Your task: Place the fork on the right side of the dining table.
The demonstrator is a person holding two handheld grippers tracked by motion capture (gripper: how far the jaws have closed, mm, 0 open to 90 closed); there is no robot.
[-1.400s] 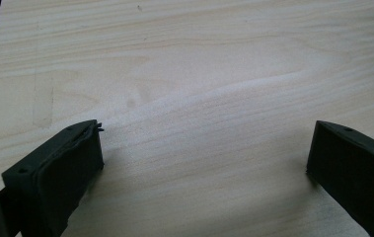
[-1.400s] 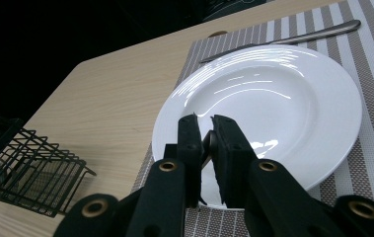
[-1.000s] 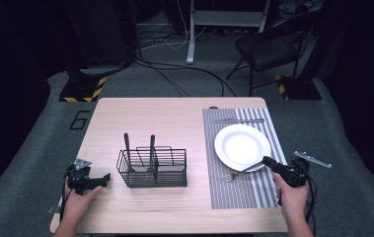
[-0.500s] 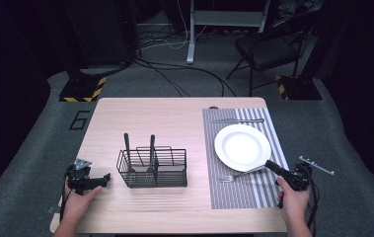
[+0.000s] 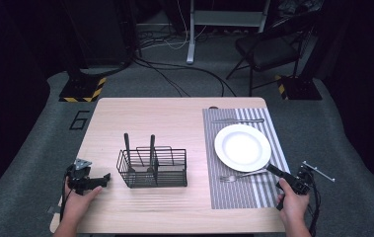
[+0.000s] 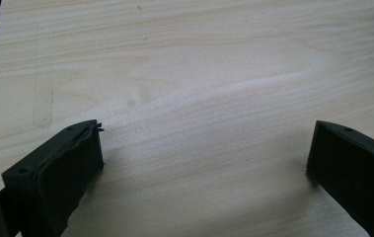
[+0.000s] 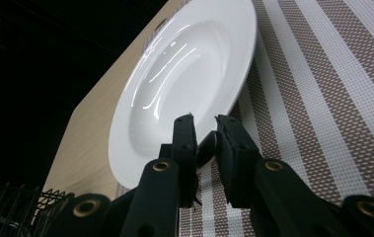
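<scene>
High view: light wood-grain table. Striped woven placemat on its right half, with a round white glossy plate on it. Metal knife lies on the mat at the far side of the plate. Metal fork lies on the mat just near of the plate, tines left, handle running right toward the right gripper. That gripper is at the mat's right edge, jaws on the handle end. Black wire caddy, rectangular with compartments, sits left of the mat with two dark handles standing upright in it. Left gripper is at the near left of the table, beside the caddy and apart from it.

Left gripper view: both matte black blocky jaws stand wide apart over bare wood, nothing between them.

Right gripper view: jaws nearly together, a thin rounded metal end, the fork's handle, pinched between the pads. Plate rim is right behind the jaw tips; whether they touch it I can't tell. Mat weave is brown and white stripes. Wire caddy corner is at lower left.
</scene>
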